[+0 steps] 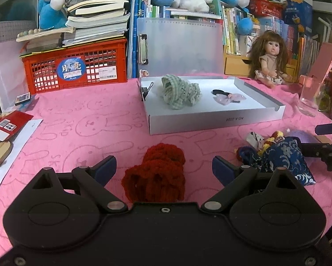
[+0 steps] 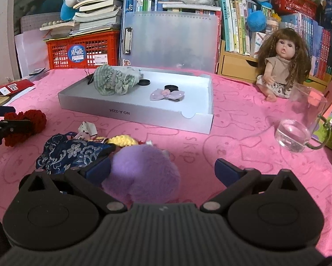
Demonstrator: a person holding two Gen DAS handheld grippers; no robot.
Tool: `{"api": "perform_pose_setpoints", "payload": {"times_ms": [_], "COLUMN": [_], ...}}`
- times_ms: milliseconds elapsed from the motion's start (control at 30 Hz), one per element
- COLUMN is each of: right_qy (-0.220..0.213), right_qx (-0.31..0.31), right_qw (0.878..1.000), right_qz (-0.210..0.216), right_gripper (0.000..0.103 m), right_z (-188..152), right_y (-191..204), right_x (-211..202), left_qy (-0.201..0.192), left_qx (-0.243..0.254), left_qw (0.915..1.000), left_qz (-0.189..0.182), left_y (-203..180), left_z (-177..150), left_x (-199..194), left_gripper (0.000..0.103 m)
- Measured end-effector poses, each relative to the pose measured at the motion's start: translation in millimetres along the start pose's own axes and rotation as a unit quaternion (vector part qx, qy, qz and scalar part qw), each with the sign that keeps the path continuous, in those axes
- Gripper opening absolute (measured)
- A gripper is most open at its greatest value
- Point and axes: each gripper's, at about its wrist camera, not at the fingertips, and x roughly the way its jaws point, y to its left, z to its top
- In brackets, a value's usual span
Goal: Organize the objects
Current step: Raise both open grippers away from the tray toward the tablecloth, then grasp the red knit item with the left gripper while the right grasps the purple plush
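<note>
Left tongs (image 1: 164,169): spread wide, nothing clamped; the red knitted scrunchie (image 1: 157,177) lies between the blue pads, touching neither that can be seen.
Scrunchie's long axis: runs away from the tongs, toward the shallow white box (image 1: 214,123) straight ahead on the pink tabletop (image 1: 77,133).
Right tongs (image 2: 162,170): spread wide too; the purple pompom (image 2: 143,173) sits between them, crowding the left pad, well clear of the right.
Nearer hand: left for the scrunchie, right for the pompom.
Likely next: each pair closes, then carries forward to the box.
</note>
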Motion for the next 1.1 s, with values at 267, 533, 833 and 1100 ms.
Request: {"api": "perform_pose_setpoints", "payload": {"times_ms": [267, 533, 833, 1100], "right_qy": [0.006, 0.015, 0.021, 0.022], "right_qx": [0.0, -0.005, -0.004, -0.003], "right_qw": [1.0, 1.0, 1.0, 1.0], "right_qz": [0.006, 0.01, 0.014, 0.015], "right_gripper": [0.103, 0.103, 0.103, 0.103], "right_z": [-3, -8, -10, -11], "right_y": [3, 8, 11, 13], "right_x": [3, 8, 13, 16], "left_qy": [0.006, 0.01, 0.014, 0.012], "left_qx": [0.0, 0.002, 0.002, -0.001], "left_qw": [1.0, 0.9999, 0.9999, 0.9999], "left_qz": [-0.001, -0.001, -0.002, -0.004], "left_y": [-1, -3, -3, -4], "left_z": [-4, -6, -9, -11], "left_x": [4, 7, 11, 15], "left_gripper": [0.093, 0.093, 0.093, 0.086]}}
